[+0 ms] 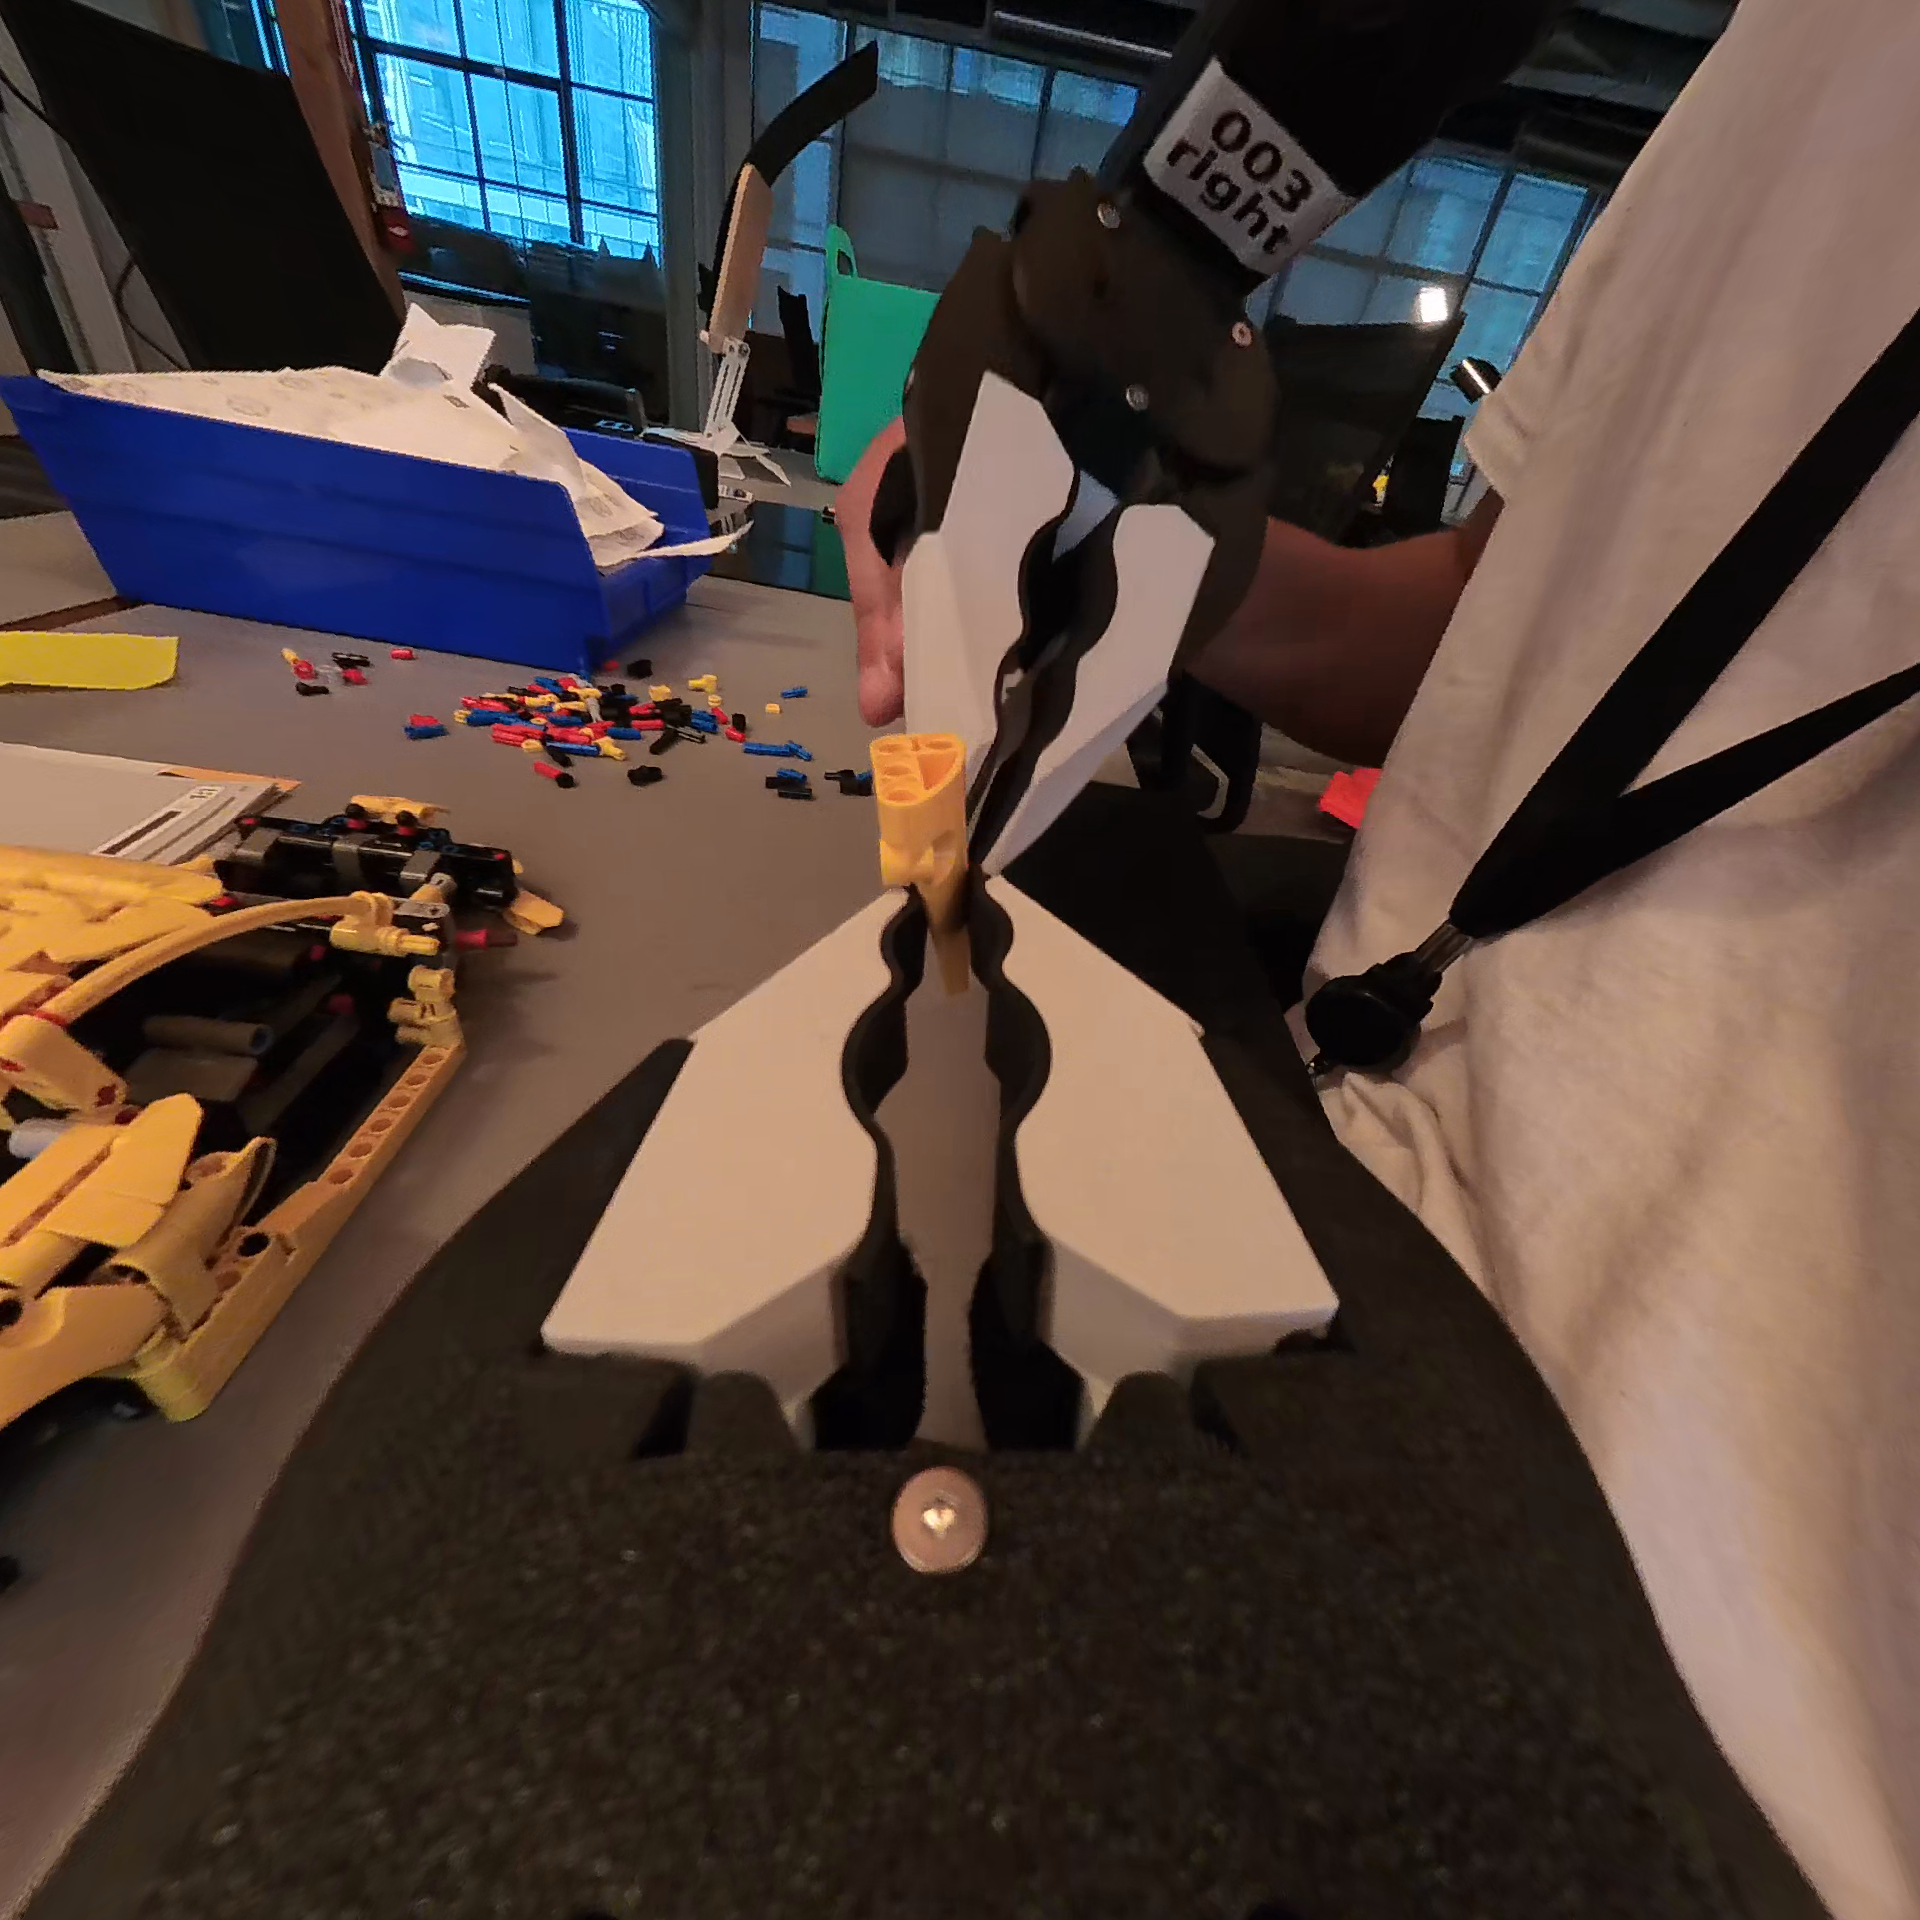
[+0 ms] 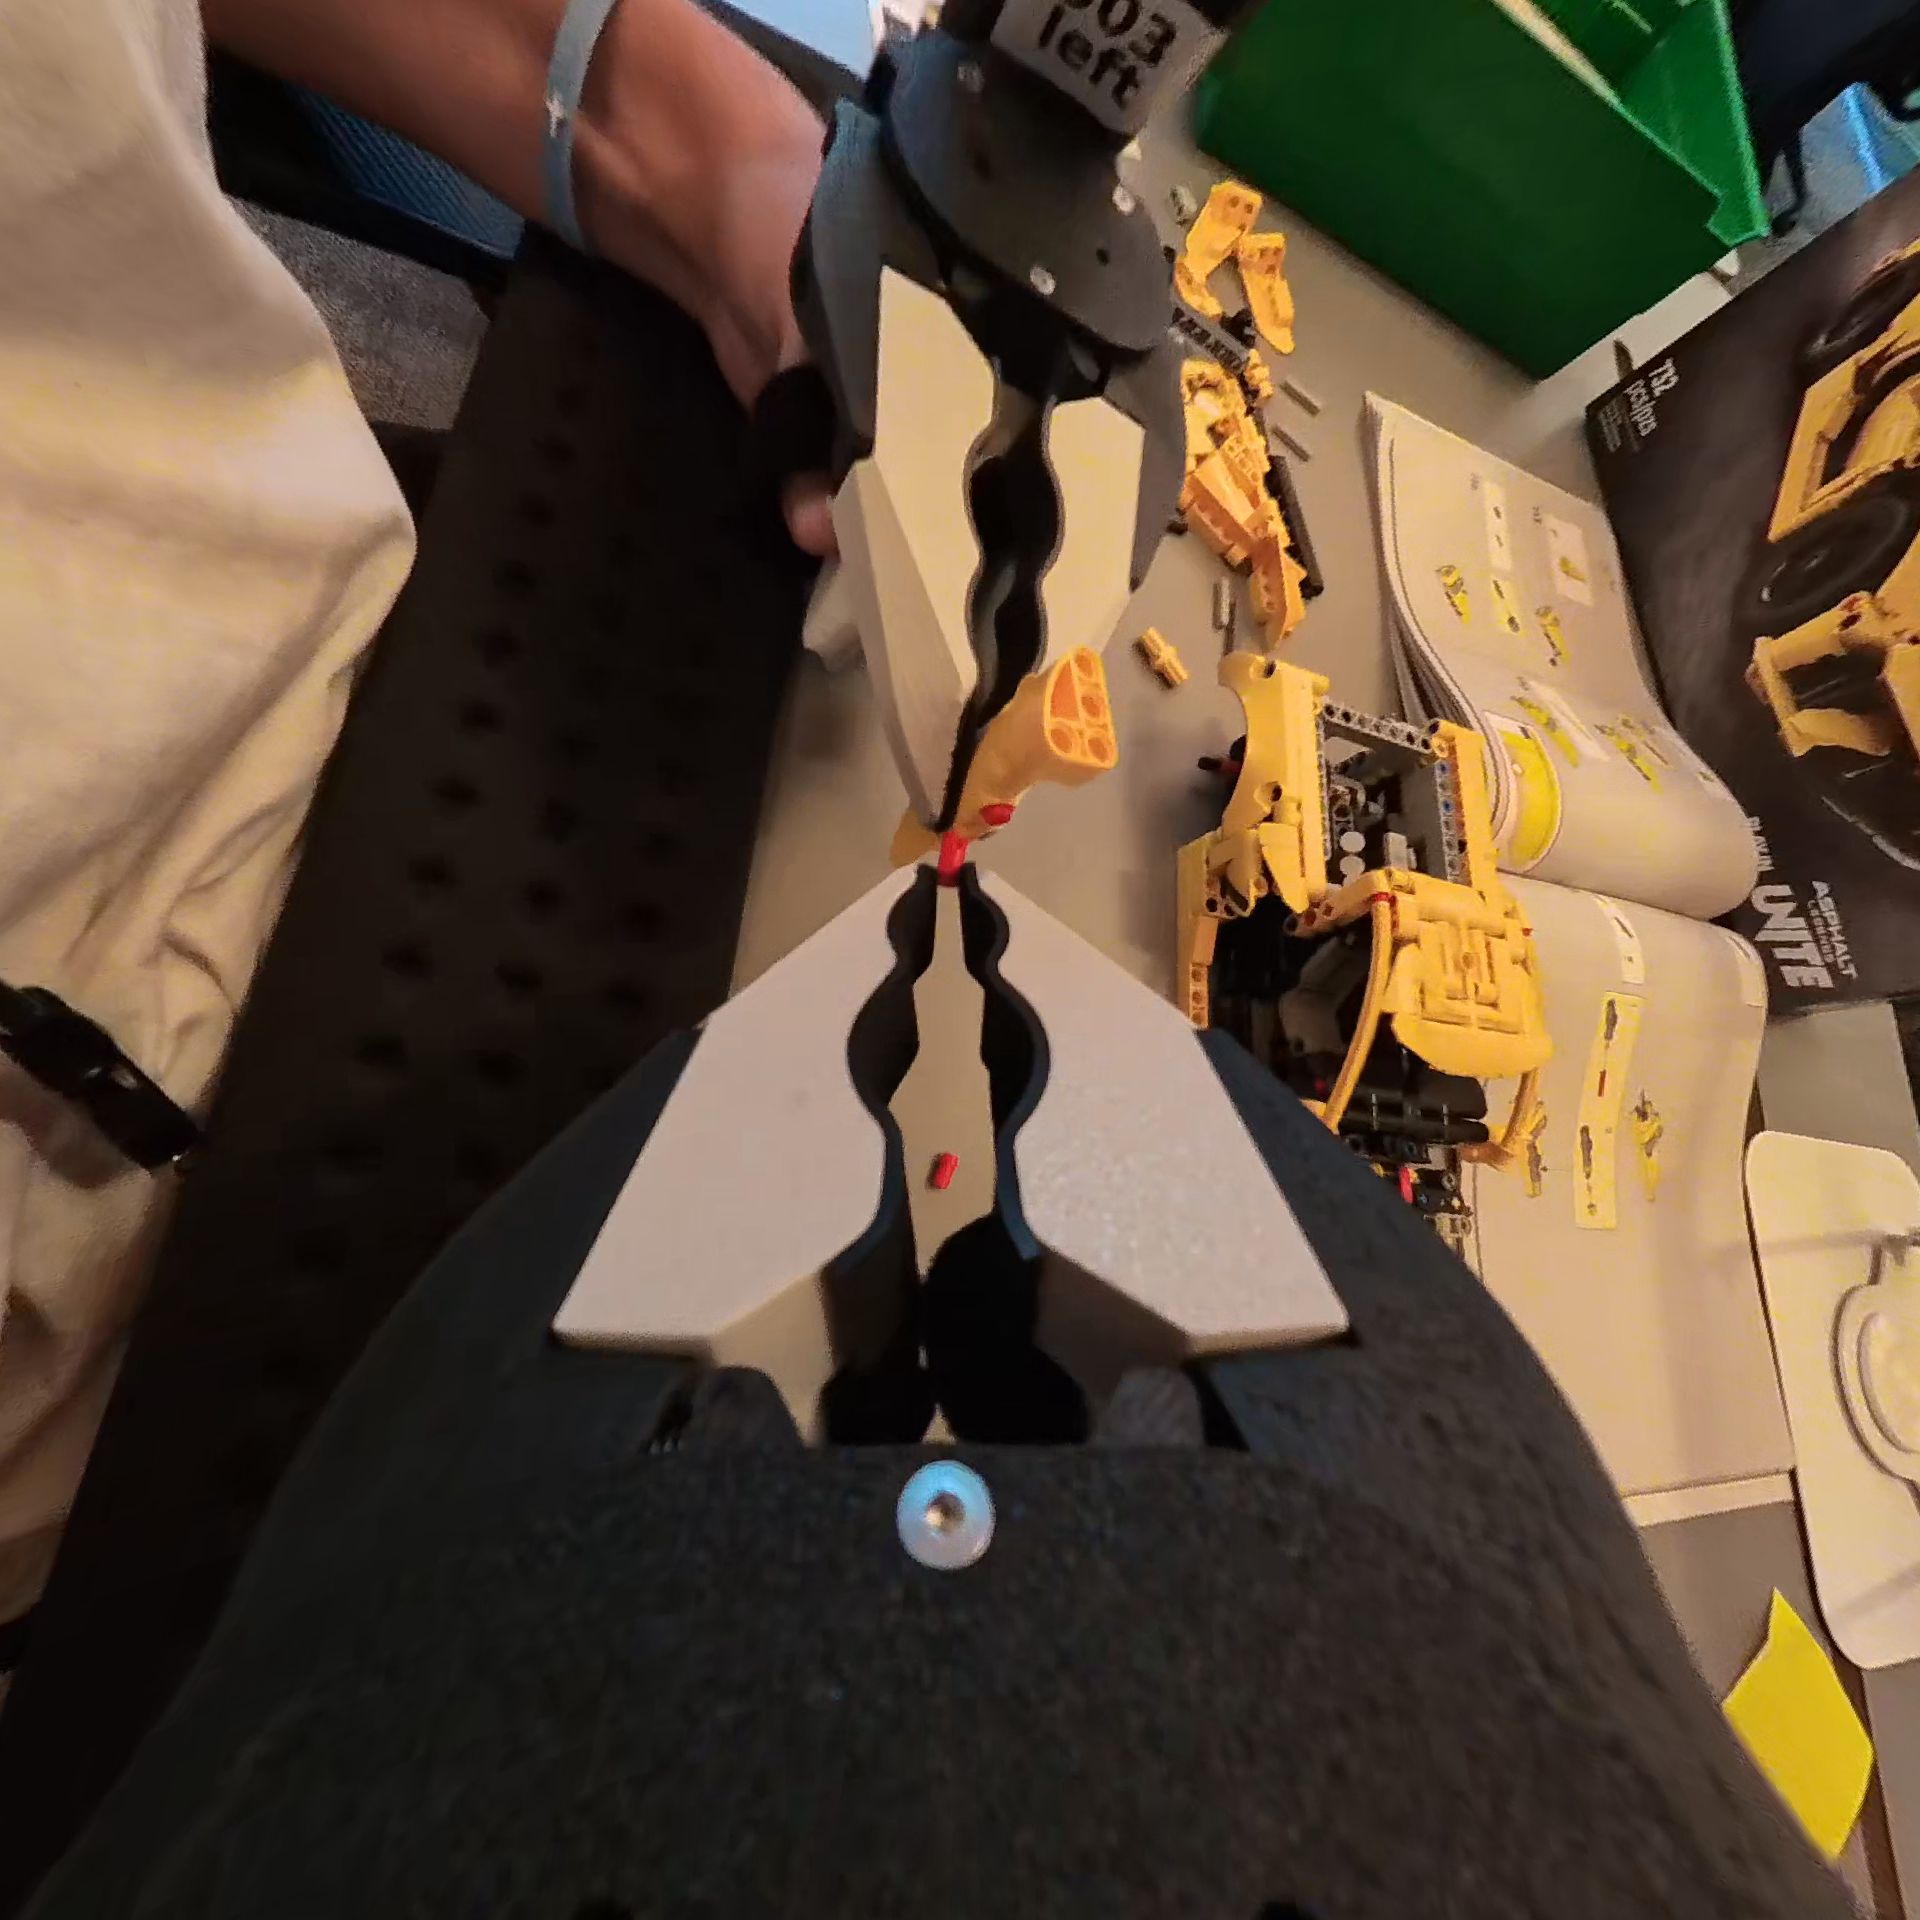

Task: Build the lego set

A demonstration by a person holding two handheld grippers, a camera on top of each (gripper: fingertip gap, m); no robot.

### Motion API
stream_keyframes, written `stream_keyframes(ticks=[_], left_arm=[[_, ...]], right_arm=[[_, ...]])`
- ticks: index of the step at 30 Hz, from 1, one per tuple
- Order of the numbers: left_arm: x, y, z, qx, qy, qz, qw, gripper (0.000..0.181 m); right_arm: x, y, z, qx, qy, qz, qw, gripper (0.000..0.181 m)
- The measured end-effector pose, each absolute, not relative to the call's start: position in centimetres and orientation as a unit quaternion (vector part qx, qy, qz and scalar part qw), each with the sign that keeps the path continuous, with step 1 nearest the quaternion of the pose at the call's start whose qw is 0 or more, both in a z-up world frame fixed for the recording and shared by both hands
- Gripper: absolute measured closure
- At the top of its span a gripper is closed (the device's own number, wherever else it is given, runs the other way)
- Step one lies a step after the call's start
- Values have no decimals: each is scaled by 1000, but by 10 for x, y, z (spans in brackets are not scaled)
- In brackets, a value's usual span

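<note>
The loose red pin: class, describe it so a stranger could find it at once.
In the right wrist view, start at the right tool, which pinches another red pin at its tips. Look down the gap between its fingers. The loose red pin lies alone on the grey table, held by nothing.

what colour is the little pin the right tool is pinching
Red pin, clearest in the right wrist view, at the right tool's tips.

The left gripper [image 1: 943, 914] and right gripper [image 2: 948, 878] meet tip to tip above the grey tabletop [image 1: 665, 873], a yellow lego panel piece [image 1: 920, 810] clamped between them. In the left wrist view, a partly built yellow lego car [image 1: 187, 1081] lies left of the grippers, loose small pins [image 1: 613, 722] lie farther back, and a blue plastic bin [image 1: 343, 530] stands behind the pins.
</note>
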State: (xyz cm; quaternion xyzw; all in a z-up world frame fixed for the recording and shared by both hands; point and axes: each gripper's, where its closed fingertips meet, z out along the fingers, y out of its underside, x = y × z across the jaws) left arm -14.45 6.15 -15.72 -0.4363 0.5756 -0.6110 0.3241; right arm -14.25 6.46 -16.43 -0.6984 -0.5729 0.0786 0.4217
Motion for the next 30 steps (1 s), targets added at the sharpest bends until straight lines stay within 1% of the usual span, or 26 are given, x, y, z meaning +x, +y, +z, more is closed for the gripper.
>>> stream_keyframes(ticks=[17,26,30], left_arm=[[-143,62,-166,-456,580,-616,277,174],[-141,62,-172,-472,575,-632,218,174],[-141,61,-173,-473,576,-636,202,175]], right_arm=[[-142,68,-169,-669,-616,-8,415,178],[-141,68,-173,-626,-657,-73,414,179],[-141,67,-175,-619,-664,-63,415,179]])
